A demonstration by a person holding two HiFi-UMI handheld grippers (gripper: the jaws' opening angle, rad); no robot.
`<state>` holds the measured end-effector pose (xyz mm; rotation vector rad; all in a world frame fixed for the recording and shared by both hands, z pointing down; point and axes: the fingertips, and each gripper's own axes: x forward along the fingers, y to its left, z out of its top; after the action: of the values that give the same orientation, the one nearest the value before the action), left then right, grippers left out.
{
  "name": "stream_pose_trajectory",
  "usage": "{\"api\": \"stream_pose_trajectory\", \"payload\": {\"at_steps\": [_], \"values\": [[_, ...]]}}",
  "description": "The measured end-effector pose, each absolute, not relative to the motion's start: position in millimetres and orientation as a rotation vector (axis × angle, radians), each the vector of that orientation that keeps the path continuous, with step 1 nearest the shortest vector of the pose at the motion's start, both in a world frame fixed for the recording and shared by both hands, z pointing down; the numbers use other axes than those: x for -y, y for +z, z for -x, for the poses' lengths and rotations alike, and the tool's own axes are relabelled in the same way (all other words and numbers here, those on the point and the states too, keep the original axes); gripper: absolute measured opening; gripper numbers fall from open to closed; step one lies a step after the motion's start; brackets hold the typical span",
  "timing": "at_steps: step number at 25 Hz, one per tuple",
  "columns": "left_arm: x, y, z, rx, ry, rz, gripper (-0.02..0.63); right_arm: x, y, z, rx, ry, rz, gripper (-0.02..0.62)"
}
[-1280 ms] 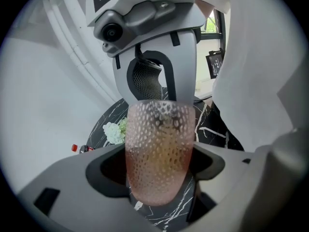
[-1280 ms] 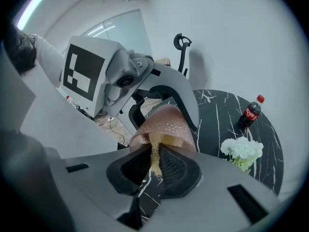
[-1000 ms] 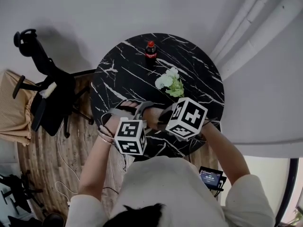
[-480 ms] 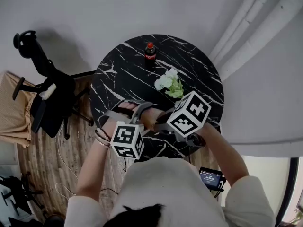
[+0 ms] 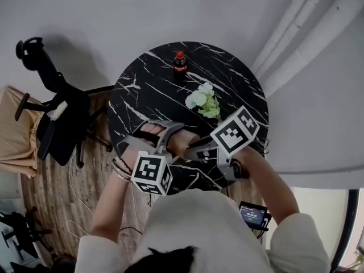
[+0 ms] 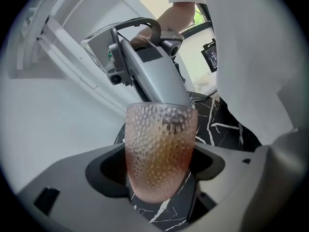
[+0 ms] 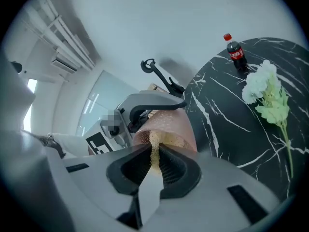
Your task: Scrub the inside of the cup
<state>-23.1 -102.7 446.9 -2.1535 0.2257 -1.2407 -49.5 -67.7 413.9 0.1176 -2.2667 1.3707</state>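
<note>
A pink dimpled cup (image 6: 161, 153) sits between the pads of my left gripper (image 6: 159, 170), which is shut on its lower body. It is held above the near edge of the table. In the head view the cup (image 5: 181, 142) lies between both grippers, the left gripper (image 5: 164, 138) on its left and the right gripper (image 5: 191, 151) on its right. My right gripper (image 7: 154, 167) is shut on a thin yellow scrub pad (image 7: 154, 153). The pad's far end reaches the cup's mouth (image 7: 169, 129). How deep it goes I cannot see.
A round black marble table (image 5: 148, 90) carries a cola bottle (image 5: 180, 61) at the far side and a bunch of white flowers (image 5: 203, 101) in the middle. A black office chair (image 5: 57, 112) stands left of it. A small screen device (image 5: 252, 214) sits lower right.
The right gripper has rolled at the cup, its marker cube swinging up and to the right. The left gripper's cube shifted slightly down and left. The cup stays gripped.
</note>
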Motion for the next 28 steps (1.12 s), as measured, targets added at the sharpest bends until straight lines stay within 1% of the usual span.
{"api": "stream_pose_trajectory", "payload": {"at_steps": [16,22,28], "values": [[110,440,29,-0.342,-1.192,2.135,0.364,76,403,52,2.228,1.761,-0.137,0.055],[113,438,28,-0.356,-1.191,2.109,0.364,83,398,53,2.245,1.934,-0.104,0.055],[117,430,30,-0.405,-1.165,2.121,0.364,90,387,54,2.209,2.173,-0.079,0.055]]}}
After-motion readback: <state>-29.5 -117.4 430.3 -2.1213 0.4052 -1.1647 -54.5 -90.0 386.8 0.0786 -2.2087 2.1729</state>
